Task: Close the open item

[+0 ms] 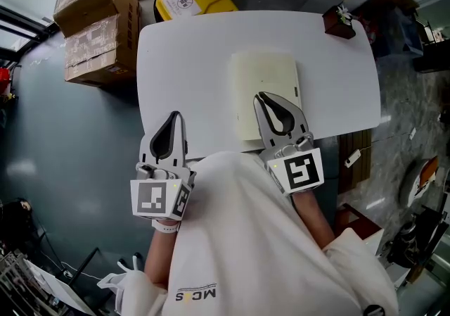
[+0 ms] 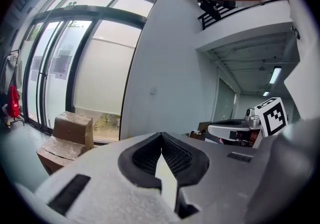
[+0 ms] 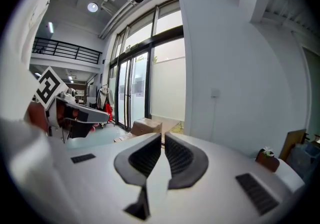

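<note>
Book [image 1: 264, 82] (or a folder, hard to say) lies flat and closed mid tabletop [image 1: 190, 47] in the head view, right claw [image 1: 261, 96] over its near edge, left claw [image 1: 174, 116] off to the side. Left gripper view: claw [image 2: 161, 135] tips together, empty. Right gripper view: claw [image 3: 163, 138] pinched to a slit, gripping nothing.

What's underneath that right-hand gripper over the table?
A pale cream flat rectangular item lies on the white table below the right gripper. The gripper covers the item's near right part, so that patch and any contact between them can't be seen.
</note>
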A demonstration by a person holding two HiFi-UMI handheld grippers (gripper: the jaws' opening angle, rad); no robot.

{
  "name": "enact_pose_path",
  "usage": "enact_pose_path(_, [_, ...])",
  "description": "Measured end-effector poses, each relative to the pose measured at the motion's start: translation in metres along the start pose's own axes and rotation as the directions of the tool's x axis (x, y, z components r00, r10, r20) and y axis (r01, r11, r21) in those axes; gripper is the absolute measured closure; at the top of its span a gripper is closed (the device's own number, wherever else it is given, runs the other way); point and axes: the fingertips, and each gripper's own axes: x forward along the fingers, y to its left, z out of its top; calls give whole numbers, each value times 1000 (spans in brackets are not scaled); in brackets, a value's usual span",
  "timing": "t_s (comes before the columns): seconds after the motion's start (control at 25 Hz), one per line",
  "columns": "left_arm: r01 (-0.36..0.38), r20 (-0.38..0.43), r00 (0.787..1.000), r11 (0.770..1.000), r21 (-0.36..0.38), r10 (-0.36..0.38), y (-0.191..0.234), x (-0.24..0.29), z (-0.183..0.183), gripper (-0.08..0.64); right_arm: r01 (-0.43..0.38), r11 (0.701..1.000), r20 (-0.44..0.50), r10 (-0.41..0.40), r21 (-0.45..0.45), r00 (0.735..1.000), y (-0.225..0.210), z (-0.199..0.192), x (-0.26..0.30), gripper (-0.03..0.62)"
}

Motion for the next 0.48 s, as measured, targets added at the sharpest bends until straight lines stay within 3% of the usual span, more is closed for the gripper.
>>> enact_pose_path(0.48, [34, -27, 999, 999, 1, -34, 1, 3, -3, 535, 18, 1000, -12, -18, 0, 1000, 3, -1, 0, 557])
